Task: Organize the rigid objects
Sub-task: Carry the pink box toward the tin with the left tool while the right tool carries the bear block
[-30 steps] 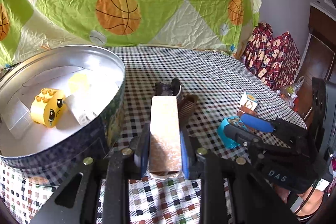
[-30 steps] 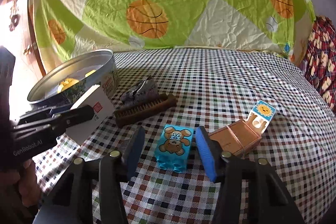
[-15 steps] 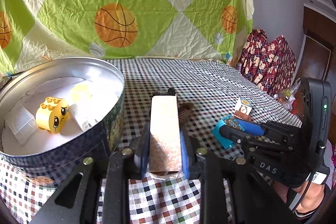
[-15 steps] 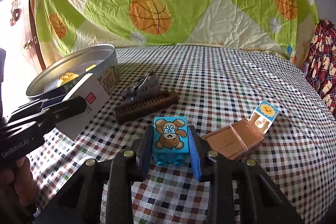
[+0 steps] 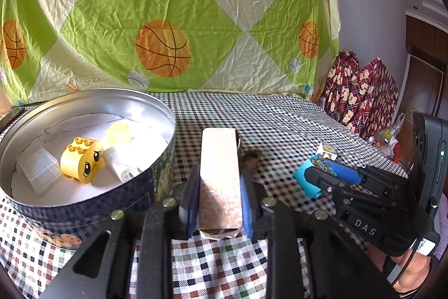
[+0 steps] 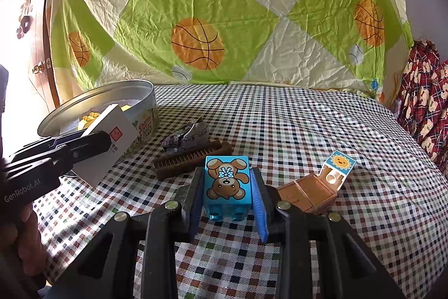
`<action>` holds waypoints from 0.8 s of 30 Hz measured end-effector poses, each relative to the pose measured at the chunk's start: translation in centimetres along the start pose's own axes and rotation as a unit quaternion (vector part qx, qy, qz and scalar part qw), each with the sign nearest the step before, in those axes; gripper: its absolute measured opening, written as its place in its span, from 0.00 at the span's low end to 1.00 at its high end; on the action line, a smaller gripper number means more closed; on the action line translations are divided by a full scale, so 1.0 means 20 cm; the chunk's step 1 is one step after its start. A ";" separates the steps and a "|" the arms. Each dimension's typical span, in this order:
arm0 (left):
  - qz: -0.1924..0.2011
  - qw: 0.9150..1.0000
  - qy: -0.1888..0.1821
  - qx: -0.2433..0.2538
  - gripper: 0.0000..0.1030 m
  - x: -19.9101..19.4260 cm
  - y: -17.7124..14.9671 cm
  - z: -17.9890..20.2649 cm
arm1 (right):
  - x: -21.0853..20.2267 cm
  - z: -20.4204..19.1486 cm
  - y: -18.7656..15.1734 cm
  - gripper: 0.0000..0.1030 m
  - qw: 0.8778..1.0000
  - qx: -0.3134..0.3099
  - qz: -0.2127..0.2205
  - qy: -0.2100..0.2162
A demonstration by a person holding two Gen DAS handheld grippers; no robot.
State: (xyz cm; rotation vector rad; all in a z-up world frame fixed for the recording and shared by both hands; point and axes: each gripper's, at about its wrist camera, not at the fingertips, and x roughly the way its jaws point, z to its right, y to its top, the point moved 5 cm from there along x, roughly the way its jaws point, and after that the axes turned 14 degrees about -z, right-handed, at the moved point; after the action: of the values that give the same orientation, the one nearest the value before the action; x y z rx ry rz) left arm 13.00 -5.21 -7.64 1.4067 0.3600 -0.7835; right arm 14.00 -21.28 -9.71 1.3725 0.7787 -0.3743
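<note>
My left gripper [image 5: 219, 184] is shut on a tall pinkish-white carton [image 5: 219, 173] and holds it just right of the round metal tin [image 5: 156, 114]; the carton also shows in the right wrist view [image 6: 112, 139]. The tin holds a yellow face block [image 5: 81, 163], a pale yellow block [image 5: 118, 133], a clear box [image 5: 39, 168] and a white piece [image 5: 123, 168]. My right gripper [image 6: 227, 187] is shut on a blue bear block [image 6: 226, 182], lifted above the checked cloth. It also shows in the left wrist view [image 5: 310, 178].
A brown brush [image 6: 190, 163] and a crumpled grey wrapper [image 6: 186, 136] lie mid-table. A brown box [image 6: 306, 194] and a sun-picture block [image 6: 337, 167] lie to the right. A basketball-print sheet [image 6: 224, 18] hangs behind. Red plaid fabric [image 5: 361, 100] lies at the far right.
My right gripper closed on the blue bear block and lifted it off the cloth. My left gripper rose slightly with the carton still held.
</note>
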 end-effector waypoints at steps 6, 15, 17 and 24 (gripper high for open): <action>0.008 1.000 0.004 -0.002 0.23 -0.01 0.00 0.00 | -0.03 -0.01 -0.01 0.33 1.000 -0.004 0.022 -0.006; 0.018 1.000 0.010 -0.003 0.23 -0.03 -0.01 0.00 | -0.06 -0.01 -0.01 0.33 0.999 -0.006 0.039 -0.009; 0.020 1.000 0.011 -0.002 0.23 -0.04 -0.01 0.00 | -0.07 -0.01 -0.01 0.33 0.999 -0.006 0.044 -0.011; 0.023 1.000 0.013 -0.003 0.23 -0.05 0.00 0.01 | -0.10 -0.01 0.00 0.33 0.998 -0.007 0.056 -0.015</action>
State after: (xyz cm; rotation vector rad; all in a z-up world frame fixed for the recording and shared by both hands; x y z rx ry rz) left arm 12.30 -5.08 -7.03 1.4164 0.3472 -0.7272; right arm 12.52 -21.46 -8.37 1.3874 0.6759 -0.2998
